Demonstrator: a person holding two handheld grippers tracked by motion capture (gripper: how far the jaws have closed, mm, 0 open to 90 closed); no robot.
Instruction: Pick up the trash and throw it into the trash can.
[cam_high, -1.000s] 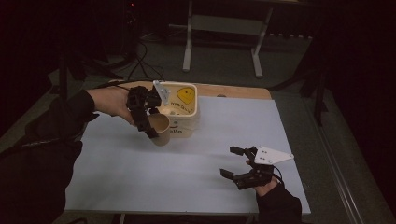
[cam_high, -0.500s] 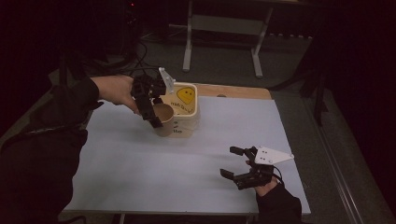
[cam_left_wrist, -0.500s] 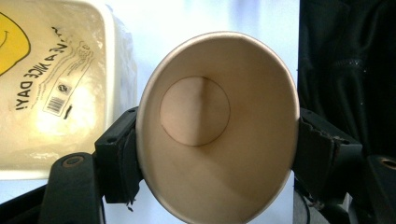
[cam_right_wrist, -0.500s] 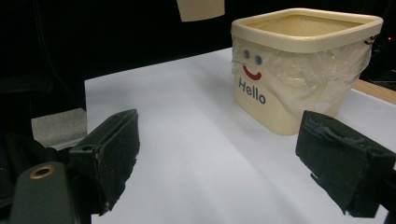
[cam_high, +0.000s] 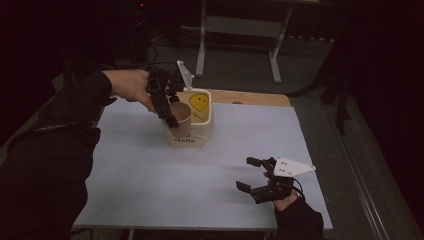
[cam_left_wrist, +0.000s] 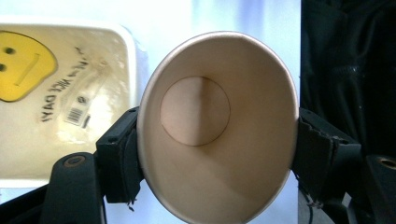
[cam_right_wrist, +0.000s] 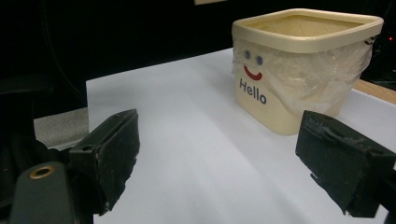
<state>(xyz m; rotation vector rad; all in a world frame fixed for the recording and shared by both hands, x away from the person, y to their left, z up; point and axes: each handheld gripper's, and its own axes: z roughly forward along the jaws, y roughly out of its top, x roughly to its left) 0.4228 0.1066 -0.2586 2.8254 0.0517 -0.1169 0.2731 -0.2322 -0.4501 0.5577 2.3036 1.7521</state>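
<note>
Empty tan paper cup (cam_left_wrist: 219, 126), tilted, clamped just beside cream bin (cam_high: 200, 107).

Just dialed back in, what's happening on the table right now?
The left tool is clamped on a brown paper cup, pinching it at the sides so the rim is squashed into an oval, and holds it at the near edge of the cream bin with the smiley face and a plastic liner. The cup looks empty inside. The right tool rests low over the white table near its front right, jaws open and holding nothing, pointed toward the bin.
</note>
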